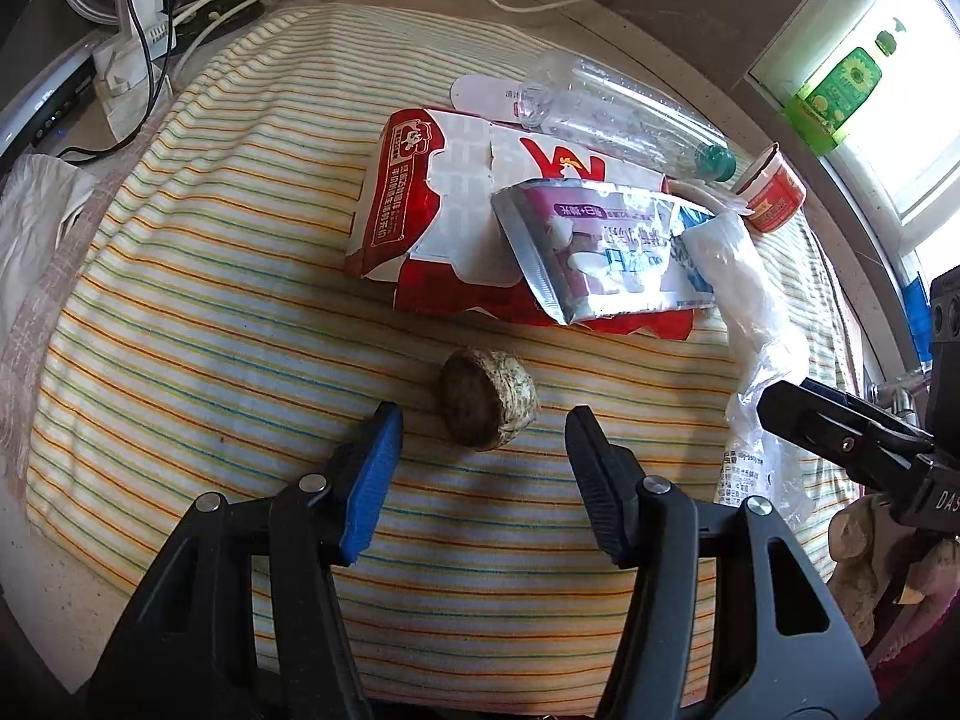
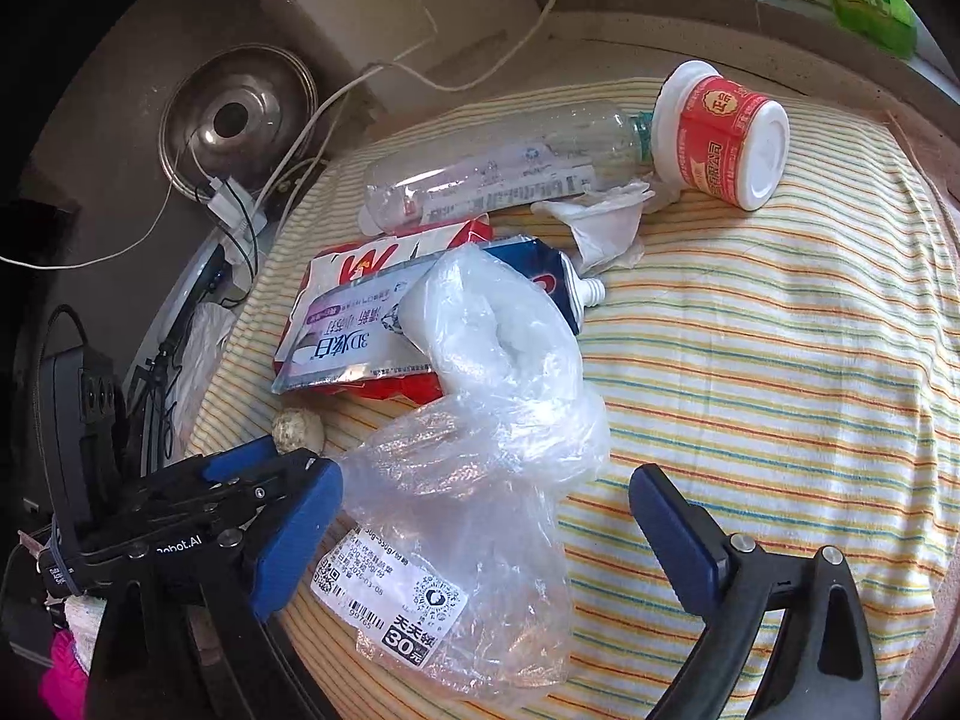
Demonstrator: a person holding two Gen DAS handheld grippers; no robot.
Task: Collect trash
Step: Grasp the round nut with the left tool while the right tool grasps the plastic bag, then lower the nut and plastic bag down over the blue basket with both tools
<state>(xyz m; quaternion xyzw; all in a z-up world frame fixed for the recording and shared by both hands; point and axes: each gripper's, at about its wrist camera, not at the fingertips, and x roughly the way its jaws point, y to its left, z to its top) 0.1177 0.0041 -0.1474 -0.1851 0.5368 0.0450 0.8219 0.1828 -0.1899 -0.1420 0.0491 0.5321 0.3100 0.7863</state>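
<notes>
Trash lies on a striped cloth (image 1: 210, 276). A round brownish lump (image 1: 487, 397) sits just ahead of my open left gripper (image 1: 483, 427), between its fingertips; it also shows in the right wrist view (image 2: 298, 429). Behind it lie a red and white carton (image 1: 432, 198), a flattened toothpaste tube (image 1: 600, 246), a clear plastic bottle (image 1: 624, 114) and a red and white cup (image 1: 771, 192). My open right gripper (image 2: 486, 492) straddles a clear plastic bag (image 2: 480, 480) with a price label. The cup (image 2: 720, 138) and bottle (image 2: 504, 174) lie beyond.
Cables and a power adapter (image 1: 141, 18) lie past the cloth's far left edge. A metal lid (image 2: 237, 120) leans at the back. A crumpled tissue (image 2: 606, 222) lies near the cup. A green bottle (image 1: 840, 90) stands on the window sill at right.
</notes>
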